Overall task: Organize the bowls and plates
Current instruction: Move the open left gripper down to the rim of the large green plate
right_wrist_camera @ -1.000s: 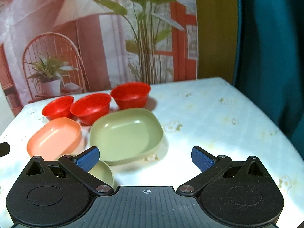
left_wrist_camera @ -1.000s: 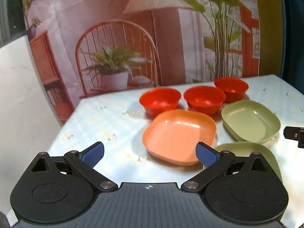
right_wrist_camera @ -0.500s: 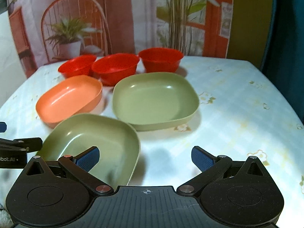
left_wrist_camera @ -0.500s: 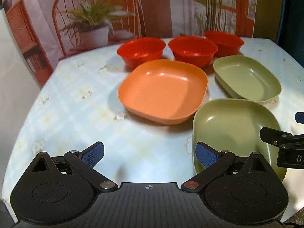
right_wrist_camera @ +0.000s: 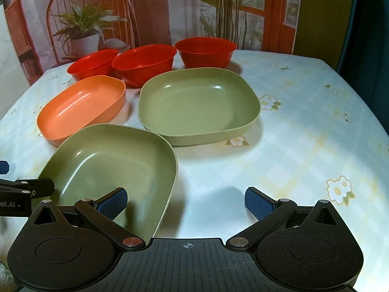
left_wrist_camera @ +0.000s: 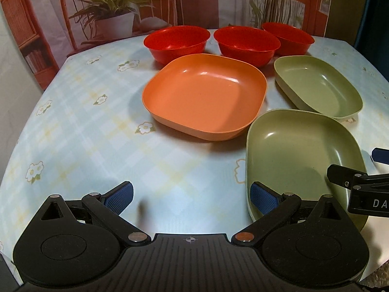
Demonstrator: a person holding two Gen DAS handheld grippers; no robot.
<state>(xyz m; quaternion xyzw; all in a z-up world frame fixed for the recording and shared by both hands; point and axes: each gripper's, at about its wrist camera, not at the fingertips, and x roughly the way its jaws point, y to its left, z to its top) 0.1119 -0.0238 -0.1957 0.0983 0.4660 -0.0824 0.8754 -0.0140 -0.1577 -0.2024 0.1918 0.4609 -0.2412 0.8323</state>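
Three red bowls (left_wrist_camera: 177, 41) (left_wrist_camera: 246, 43) (left_wrist_camera: 289, 37) stand in a row at the back of the table. In front of them lie an orange square plate (left_wrist_camera: 204, 97), a far green plate (left_wrist_camera: 318, 90) and a near green plate (left_wrist_camera: 301, 155). My left gripper (left_wrist_camera: 192, 198) is open above bare tablecloth, its right finger over the near green plate's left rim. In the right wrist view my right gripper (right_wrist_camera: 186, 200) is open too, its left finger over the near green plate (right_wrist_camera: 111, 165), with the far green plate (right_wrist_camera: 197, 104) and orange plate (right_wrist_camera: 82, 107) beyond.
The table carries a light blue checked cloth with flowers (left_wrist_camera: 73, 131). A printed backdrop with a chair and plants (left_wrist_camera: 109, 12) hangs behind it. A dark teal curtain (right_wrist_camera: 364, 24) stands at the right. Open cloth lies right of the plates (right_wrist_camera: 304, 131).
Both grippers have tilted down and moved in toward the table. The plates and bowls now look larger and nearer, and the near green plate has come into full view. Nothing was gripped.
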